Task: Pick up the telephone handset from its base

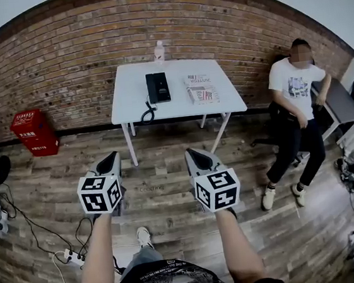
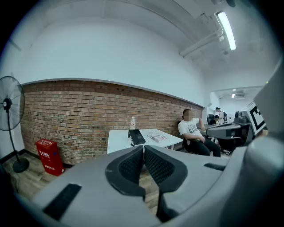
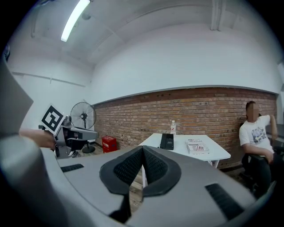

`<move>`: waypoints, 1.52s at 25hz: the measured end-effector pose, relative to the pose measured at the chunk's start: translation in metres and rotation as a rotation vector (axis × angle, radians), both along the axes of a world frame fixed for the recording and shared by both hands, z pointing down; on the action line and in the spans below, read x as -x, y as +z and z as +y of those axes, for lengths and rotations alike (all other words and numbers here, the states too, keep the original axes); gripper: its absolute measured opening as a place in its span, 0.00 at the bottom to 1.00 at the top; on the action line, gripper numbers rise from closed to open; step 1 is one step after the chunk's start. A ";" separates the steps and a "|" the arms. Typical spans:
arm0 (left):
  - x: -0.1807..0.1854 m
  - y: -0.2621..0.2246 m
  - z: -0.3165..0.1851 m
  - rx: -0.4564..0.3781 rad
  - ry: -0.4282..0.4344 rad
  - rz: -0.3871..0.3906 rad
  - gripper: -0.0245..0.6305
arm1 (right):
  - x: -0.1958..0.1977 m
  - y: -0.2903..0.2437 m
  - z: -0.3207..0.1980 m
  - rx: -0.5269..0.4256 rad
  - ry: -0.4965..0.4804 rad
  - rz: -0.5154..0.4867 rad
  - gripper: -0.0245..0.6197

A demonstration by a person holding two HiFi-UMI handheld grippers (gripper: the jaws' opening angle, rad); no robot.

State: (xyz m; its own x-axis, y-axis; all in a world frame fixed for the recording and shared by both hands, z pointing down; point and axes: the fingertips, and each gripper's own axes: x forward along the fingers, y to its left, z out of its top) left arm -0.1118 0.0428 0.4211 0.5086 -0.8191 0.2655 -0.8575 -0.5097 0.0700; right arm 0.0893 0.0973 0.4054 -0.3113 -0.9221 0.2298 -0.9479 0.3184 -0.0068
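A black telephone (image 1: 157, 86) lies on a white table (image 1: 135, 107) by the brick wall, its handset resting on the base and a coiled cord (image 1: 147, 114) hanging over the front edge. The telephone (image 2: 136, 136) also shows small in the left gripper view, and the telephone (image 3: 167, 141) again in the right gripper view. My left gripper (image 1: 112, 162) and right gripper (image 1: 195, 157) hang side by side over the wood floor, well short of the table. Both are shut with nothing between their pads.
A plastic bottle (image 1: 159, 52) stands at the table's back edge and a stack of magazines (image 1: 202, 90) lies right of the phone. A person (image 1: 294, 111) sits at the right. A red box (image 1: 33, 131) stands left by the wall, a fan (image 2: 9, 116) further left, cables (image 1: 35, 230) on the floor.
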 end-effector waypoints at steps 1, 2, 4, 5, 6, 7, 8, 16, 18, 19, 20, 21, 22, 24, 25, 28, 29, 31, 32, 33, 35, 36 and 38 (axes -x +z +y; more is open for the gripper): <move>0.000 0.001 -0.010 0.002 0.009 0.011 0.06 | 0.001 0.001 -0.008 0.004 0.004 0.003 0.04; 0.000 0.002 -0.020 0.005 0.019 0.019 0.06 | 0.003 0.002 -0.017 0.007 0.008 0.006 0.04; -0.001 0.003 -0.040 0.012 0.039 0.020 0.06 | 0.007 0.003 -0.036 0.014 0.015 0.008 0.04; -0.001 0.003 -0.051 0.014 0.048 0.016 0.06 | 0.008 0.002 -0.047 0.016 0.019 0.008 0.04; -0.001 0.003 -0.062 0.015 0.056 0.013 0.06 | 0.010 0.001 -0.057 0.017 0.023 0.007 0.04; 0.000 0.002 -0.073 0.017 0.064 0.012 0.06 | 0.012 0.001 -0.068 0.018 0.026 0.006 0.04; 0.000 0.002 -0.084 0.018 0.070 0.012 0.06 | 0.014 0.001 -0.077 0.020 0.030 0.006 0.04; 0.013 0.004 -0.159 0.034 0.128 0.012 0.08 | 0.038 -0.001 -0.143 0.030 0.067 0.017 0.04; 0.015 0.004 -0.173 0.037 0.143 0.017 0.10 | 0.042 -0.002 -0.155 0.033 0.076 0.021 0.04; 0.016 0.005 -0.180 0.039 0.150 0.018 0.11 | 0.044 -0.002 -0.161 0.034 0.081 0.022 0.04; 0.016 0.005 -0.186 0.041 0.157 0.019 0.11 | 0.046 -0.002 -0.167 0.035 0.085 0.023 0.04; 0.017 0.006 -0.193 0.043 0.165 0.021 0.11 | 0.047 -0.002 -0.173 0.036 0.090 0.025 0.04; 0.016 0.007 -0.199 0.046 0.173 0.023 0.11 | 0.048 -0.002 -0.178 0.037 0.096 0.028 0.04; 0.017 0.009 -0.210 0.051 0.194 0.026 0.14 | 0.051 -0.002 -0.189 0.037 0.108 0.031 0.04; 0.017 0.011 -0.215 0.053 0.204 0.026 0.15 | 0.054 -0.002 -0.193 0.037 0.113 0.031 0.04; 0.022 0.015 -0.227 0.061 0.225 0.024 0.19 | 0.061 -0.002 -0.206 0.036 0.122 0.034 0.04; 0.023 0.015 -0.232 0.061 0.229 0.024 0.20 | 0.062 -0.002 -0.211 0.035 0.125 0.035 0.04; 0.024 0.017 -0.239 0.065 0.236 0.024 0.21 | 0.064 -0.002 -0.220 0.034 0.128 0.034 0.04; 0.025 0.018 -0.243 0.068 0.239 0.023 0.22 | 0.065 -0.002 -0.224 0.033 0.128 0.034 0.04; 0.024 0.019 -0.246 0.071 0.244 0.024 0.23 | 0.065 -0.003 -0.227 0.032 0.129 0.035 0.04; 0.023 0.020 -0.252 0.073 0.253 0.022 0.24 | 0.065 -0.004 -0.234 0.028 0.131 0.036 0.04; 0.022 0.021 -0.254 0.073 0.258 0.021 0.25 | 0.065 -0.004 -0.236 0.026 0.133 0.034 0.04; 0.018 0.021 -0.259 0.075 0.273 0.022 0.26 | 0.062 -0.005 -0.241 0.021 0.137 0.032 0.04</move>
State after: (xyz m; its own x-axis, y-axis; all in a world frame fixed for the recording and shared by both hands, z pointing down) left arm -0.1294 -0.2160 0.4425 0.7139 -0.6296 0.3067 -0.6872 -0.7141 0.1335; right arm 0.0270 -0.1442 0.4004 -0.1750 -0.9503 0.2573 -0.9824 0.1859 0.0183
